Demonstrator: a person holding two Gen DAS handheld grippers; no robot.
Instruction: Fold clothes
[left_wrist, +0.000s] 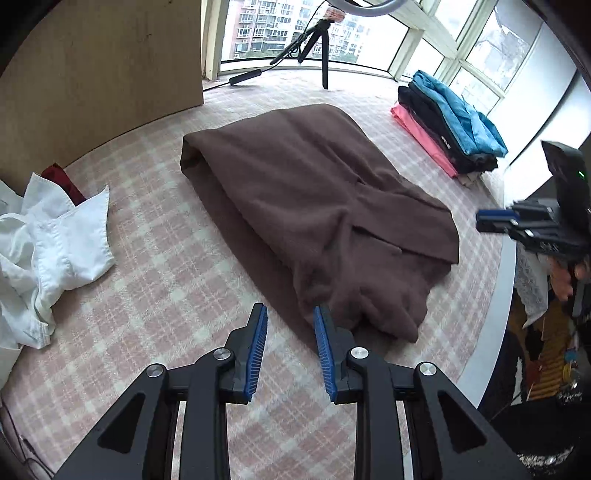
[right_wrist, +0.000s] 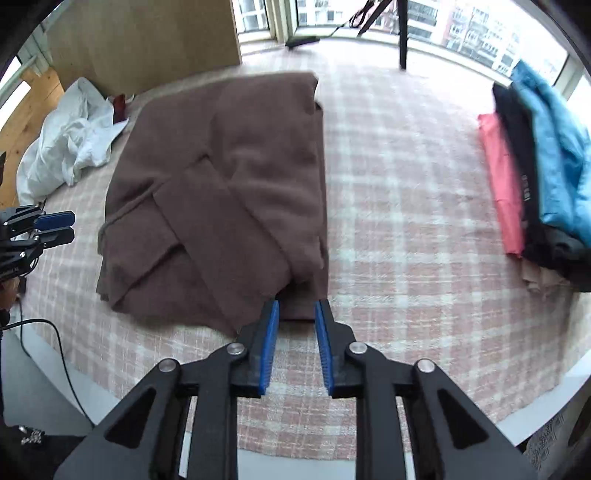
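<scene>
So the brown garment (left_wrist: 317, 206) sits pretty much dead center in both views. It's a thick, fuzzy knit, folded into a chunky rectangle with a couple of flaps crossing diagonally over the top. It lies flat on a pink-and-white plaid cover (left_wrist: 159, 280) that looks soft and a bit fleecy.

The left gripper (left_wrist: 290, 314) is at the bottom middle of its own view, black linkage arms with ribbed blue pads (left_wrist: 258, 354), spread apart with nothing between them. The right pad's tip is just at the near edge of the brown fabric, but I can't tell if it actually touches. In the right wrist view the same gripper pokes in from the left edge.

The right gripper (right_wrist: 295, 306) is also parted and empty, its tips right at the near edge of the garment (right_wrist: 221, 192). From the left wrist view it shows up at the right edge, with a bit of the person's hand under it.

Other stuff around:
- a crumpled white shirt (left_wrist: 51, 251) at the left edge, crisp woven cotton look, with something dark red peeking out behind it
- a folded stack (left_wrist: 447, 129) in the upper right: blue on top, black under it, pink at the bottom
- a black tripod (left_wrist: 314, 44) by the window, top center
- a wooden panel (left_wrist: 110, 62) in the upper left

Nothing sits between either gripper and the garment.
</scene>
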